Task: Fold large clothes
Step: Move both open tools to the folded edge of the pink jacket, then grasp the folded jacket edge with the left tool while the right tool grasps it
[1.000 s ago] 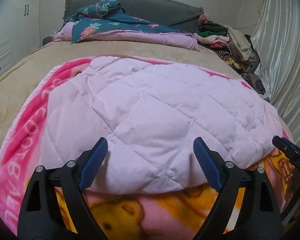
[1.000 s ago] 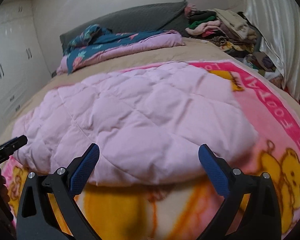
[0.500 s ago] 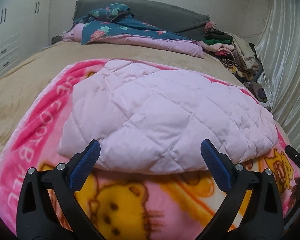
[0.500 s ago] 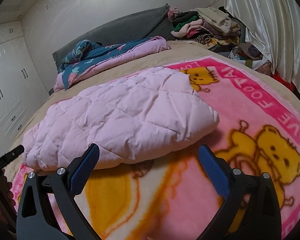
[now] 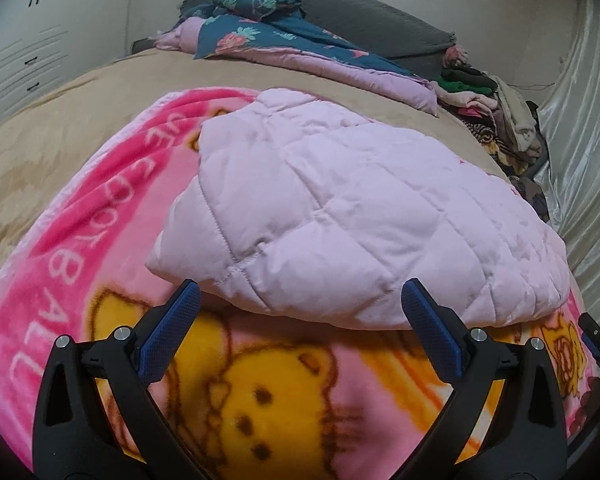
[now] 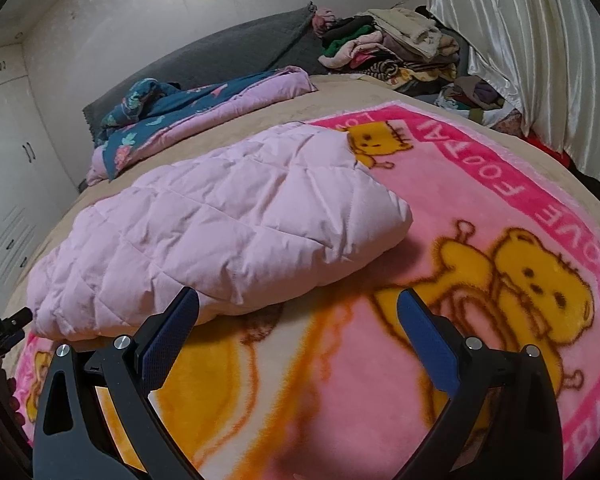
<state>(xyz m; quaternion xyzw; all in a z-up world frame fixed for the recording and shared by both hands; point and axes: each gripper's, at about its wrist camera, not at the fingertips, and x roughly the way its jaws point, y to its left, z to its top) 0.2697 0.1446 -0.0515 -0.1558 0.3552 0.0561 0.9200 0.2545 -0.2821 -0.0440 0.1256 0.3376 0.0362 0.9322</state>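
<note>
A pale pink quilted garment (image 5: 352,216) lies folded in a thick bundle on a pink cartoon-bear blanket (image 5: 100,208); it also shows in the right wrist view (image 6: 220,224) on the same blanket (image 6: 480,208). My left gripper (image 5: 300,304) is open and empty, just short of the bundle's near edge. My right gripper (image 6: 298,310) is open and empty, near the bundle's near right edge, mostly over bare blanket. Each gripper shows at the edge of the other's view: the right one (image 5: 598,340) and the left one (image 6: 4,332).
The blanket lies on a tan bedspread (image 5: 60,120). A blue floral and pink quilt (image 5: 284,44) lies by the grey headboard (image 5: 380,24). A pile of clothes (image 6: 384,48) sits at the far right corner by a pale curtain (image 6: 540,60). White wardrobes (image 6: 4,168) stand left.
Both grippers have pulled back from the folded garment and swung apart, left one leftwards and right one rightwards. More bare blanket shows in front. The garment has not moved.
</note>
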